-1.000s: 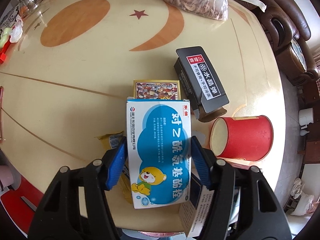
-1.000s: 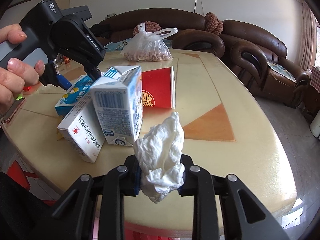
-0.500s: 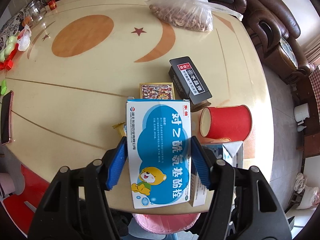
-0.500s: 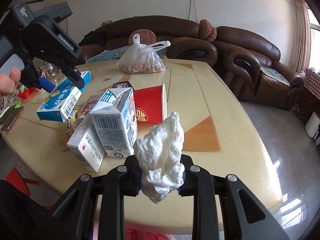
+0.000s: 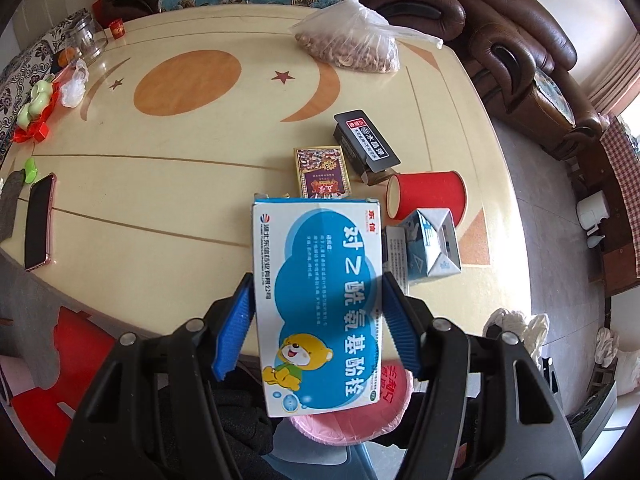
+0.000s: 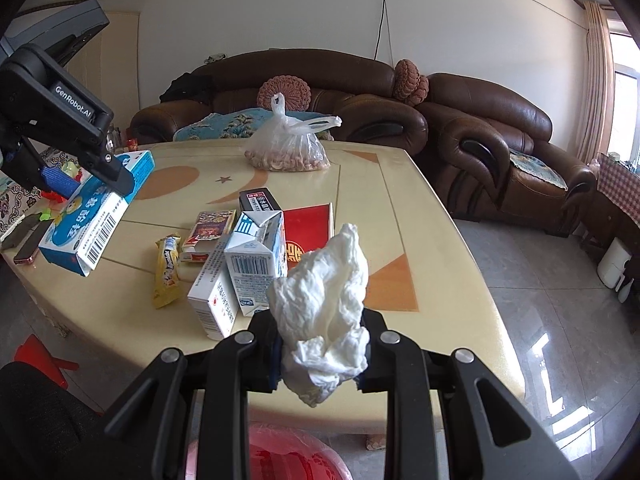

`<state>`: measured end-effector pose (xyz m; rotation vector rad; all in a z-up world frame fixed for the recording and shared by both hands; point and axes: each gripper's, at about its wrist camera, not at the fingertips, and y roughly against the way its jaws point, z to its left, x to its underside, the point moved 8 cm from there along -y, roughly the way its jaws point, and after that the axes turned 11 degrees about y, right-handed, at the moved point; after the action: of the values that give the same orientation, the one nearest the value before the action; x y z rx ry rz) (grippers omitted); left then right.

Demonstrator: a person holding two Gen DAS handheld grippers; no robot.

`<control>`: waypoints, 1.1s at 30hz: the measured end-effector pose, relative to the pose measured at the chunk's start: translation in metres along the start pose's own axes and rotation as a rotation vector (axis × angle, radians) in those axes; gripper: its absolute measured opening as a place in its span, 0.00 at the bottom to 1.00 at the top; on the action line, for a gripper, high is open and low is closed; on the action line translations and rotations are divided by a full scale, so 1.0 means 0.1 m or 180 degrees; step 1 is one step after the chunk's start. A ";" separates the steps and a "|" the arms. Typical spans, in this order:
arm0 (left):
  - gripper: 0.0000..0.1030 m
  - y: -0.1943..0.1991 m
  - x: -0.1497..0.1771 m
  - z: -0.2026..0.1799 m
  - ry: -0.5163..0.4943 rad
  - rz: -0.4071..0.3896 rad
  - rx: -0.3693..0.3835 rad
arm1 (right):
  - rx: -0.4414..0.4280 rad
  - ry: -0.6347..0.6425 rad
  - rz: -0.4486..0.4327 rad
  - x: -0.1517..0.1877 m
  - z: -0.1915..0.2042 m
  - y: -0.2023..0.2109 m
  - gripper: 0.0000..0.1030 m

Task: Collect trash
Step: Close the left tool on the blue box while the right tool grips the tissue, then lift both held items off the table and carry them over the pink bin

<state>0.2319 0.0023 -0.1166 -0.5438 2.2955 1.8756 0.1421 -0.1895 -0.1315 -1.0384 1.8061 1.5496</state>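
Note:
My left gripper (image 5: pixel 318 322) is shut on a blue and white medicine box (image 5: pixel 316 304) and holds it above the table's near edge; the box also shows in the right wrist view (image 6: pixel 94 216). My right gripper (image 6: pixel 322 350) is shut on a crumpled white tissue (image 6: pixel 324 304), held above the near table edge. A pink trash bin (image 5: pixel 352 420) sits on the floor below both grippers; it also shows in the right wrist view (image 6: pixel 280 456). On the table lie a red paper cup on its side (image 5: pixel 426 198), a blue milk carton (image 6: pixel 258 260), a white box (image 6: pixel 210 300), a yellow wrapper (image 6: pixel 166 270), a patterned small box (image 5: pixel 322 172) and a black box (image 5: pixel 366 142).
A plastic bag of nuts (image 5: pixel 352 46) sits at the table's far side. A phone (image 5: pixel 38 222) lies at the left edge, with toys and a glass jar (image 5: pixel 86 42) behind it. Brown sofas (image 6: pixel 500 152) stand beyond the table. A red stool (image 5: pixel 60 356) is at the lower left.
My left gripper has lifted the medicine box up and back from the pile toward the table's near edge. My right gripper has drawn back with the tissue; the pink bin has come into view.

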 end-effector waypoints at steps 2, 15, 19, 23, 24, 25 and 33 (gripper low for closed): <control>0.60 0.07 0.10 0.02 -0.0041 -0.0004 0.0018 | 0.0022 0.0018 -0.0014 -0.02 0.02 0.08 0.24; 0.60 0.44 0.75 0.12 -0.0256 -0.0072 0.0189 | 0.0091 0.0129 -0.0080 -0.04 0.19 0.64 0.24; 0.60 0.47 0.97 0.16 -0.0313 -0.0049 0.0224 | 0.0101 0.0163 -0.0074 0.04 0.23 0.79 0.24; 0.60 0.45 1.17 0.21 -0.0347 -0.0011 0.0230 | 0.0069 0.0156 -0.0020 0.12 0.28 0.86 0.24; 0.60 0.44 1.21 0.22 -0.0349 -0.0008 0.0225 | 0.0057 0.0148 0.0001 0.14 0.28 0.87 0.24; 0.60 0.44 1.25 0.23 -0.0359 -0.0013 0.0214 | 0.0040 0.0136 0.0016 0.16 0.28 0.89 0.24; 0.60 0.36 1.60 0.25 -0.0482 0.0011 0.0199 | 0.0045 0.0206 0.0057 0.30 0.38 1.07 0.25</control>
<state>0.0679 0.0015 -0.1398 -0.3763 2.2501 1.7737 0.0343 -0.1543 -0.1026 -1.0799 1.8718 1.5277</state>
